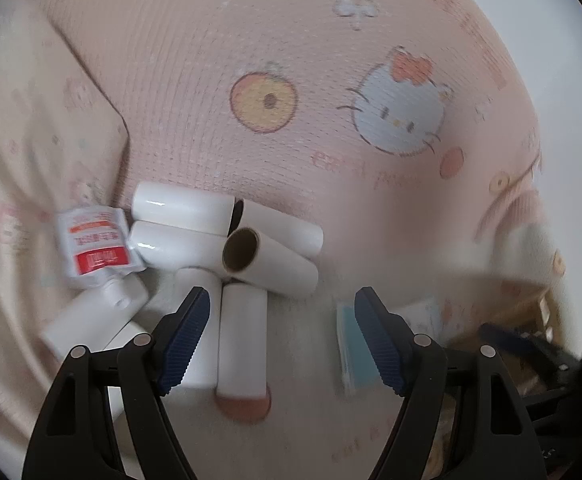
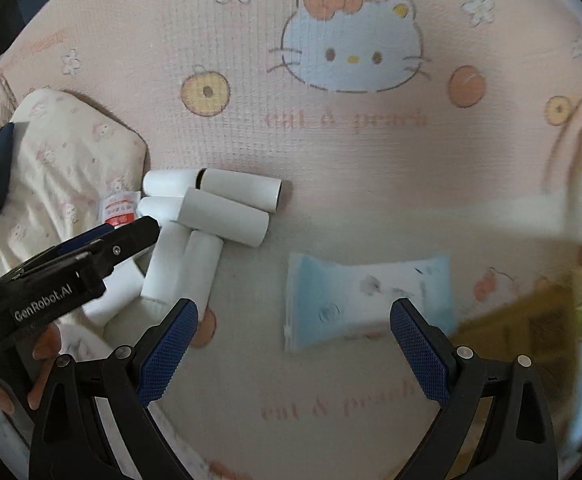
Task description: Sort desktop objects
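Several white cardboard tubes (image 1: 267, 256) lie in a loose pile on the pink Hello Kitty mat (image 1: 291, 60); the pile also shows in the right wrist view (image 2: 223, 216). A red-and-white pouch (image 1: 95, 240) lies at the pile's left. A blue-and-white tissue packet (image 2: 367, 300) lies right of the pile. My left gripper (image 1: 283, 336) is open and empty over the nearest tubes. My right gripper (image 2: 295, 344) is open and empty, just in front of the packet. The left gripper's body (image 2: 79, 268) shows at the left of the right wrist view.
A cream printed pillow (image 2: 67, 160) lies left of the pile, also seen in the left wrist view (image 1: 31, 140). A wooden box (image 2: 531, 328) with green-striped contents stands at the right. White bottles (image 1: 91, 320) lie beside the near tubes.
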